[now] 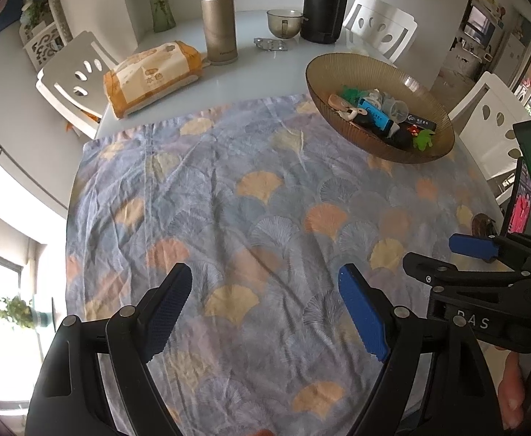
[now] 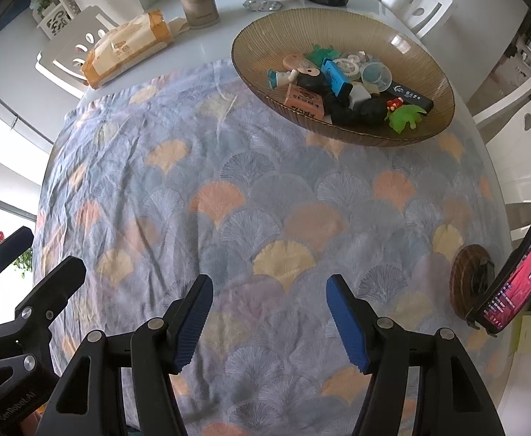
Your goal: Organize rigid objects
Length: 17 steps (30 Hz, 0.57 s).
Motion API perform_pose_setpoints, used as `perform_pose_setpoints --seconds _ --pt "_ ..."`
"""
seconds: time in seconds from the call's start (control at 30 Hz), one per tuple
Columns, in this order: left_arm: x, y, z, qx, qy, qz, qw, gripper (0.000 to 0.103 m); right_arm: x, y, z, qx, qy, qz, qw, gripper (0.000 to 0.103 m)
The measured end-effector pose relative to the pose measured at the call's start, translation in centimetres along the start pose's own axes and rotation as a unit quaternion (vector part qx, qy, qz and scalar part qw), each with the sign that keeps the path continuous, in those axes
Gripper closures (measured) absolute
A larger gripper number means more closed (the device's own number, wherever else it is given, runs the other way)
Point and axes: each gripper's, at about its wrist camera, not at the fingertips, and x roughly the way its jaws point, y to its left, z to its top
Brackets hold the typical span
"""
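The small rigid things (image 2: 341, 83) all lie piled in a ribbed brown glass bowl (image 2: 265, 40), far from both grippers and to the right. The left gripper (image 1: 269, 312) hangs over the bare cloth with its blue pads spread wide and nothing between them. The right gripper (image 2: 269, 321) hangs beside it, also spread and empty. In the bowl are a blue box (image 2: 334, 76), a pink eraser (image 2: 303, 101), a green plastic leaf (image 2: 405, 118) and a clear little cup (image 2: 374, 74). The wrinkled cloth (image 2: 229, 189) has fan shapes and covers the white desk (image 1: 229, 83). At the far side stand a gold flask (image 1: 218, 25) and a tissue pack (image 1: 149, 76). A phone (image 2: 516, 279) leans at the right.
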Motion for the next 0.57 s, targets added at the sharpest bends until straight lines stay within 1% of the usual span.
perform_pose_setpoints --seconds 0.23,0.37,0.4,0.47,0.5,0.57 --pt "-0.5 0.2 0.1 0.001 -0.016 0.018 0.9997 0.021 0.1 -0.1 0.0 -0.004 0.001 0.001 1.0 0.04" --pt "-0.6 0.3 0.1 -0.002 -0.022 0.02 0.9996 0.021 0.1 0.1 -0.1 -0.005 0.002 0.001 1.0 0.04" --pt "-0.8 0.4 0.1 -0.002 -0.027 0.02 0.9994 0.021 0.0 0.1 -0.2 -0.005 0.002 0.001 1.0 0.04" --pt "-1.4 0.5 0.0 -0.003 -0.05 0.031 0.9983 0.021 0.0 0.1 -0.2 -0.006 0.002 0.0 1.0 0.04" --pt "-1.6 0.6 0.0 -0.004 -0.052 0.029 0.9982 0.021 0.0 0.1 -0.2 -0.006 0.002 0.0 1.0 0.04" --pt "-1.4 0.9 0.2 -0.013 -0.043 0.016 0.9989 0.021 0.0 0.0 -0.3 -0.005 0.002 0.0 1.0 0.04"
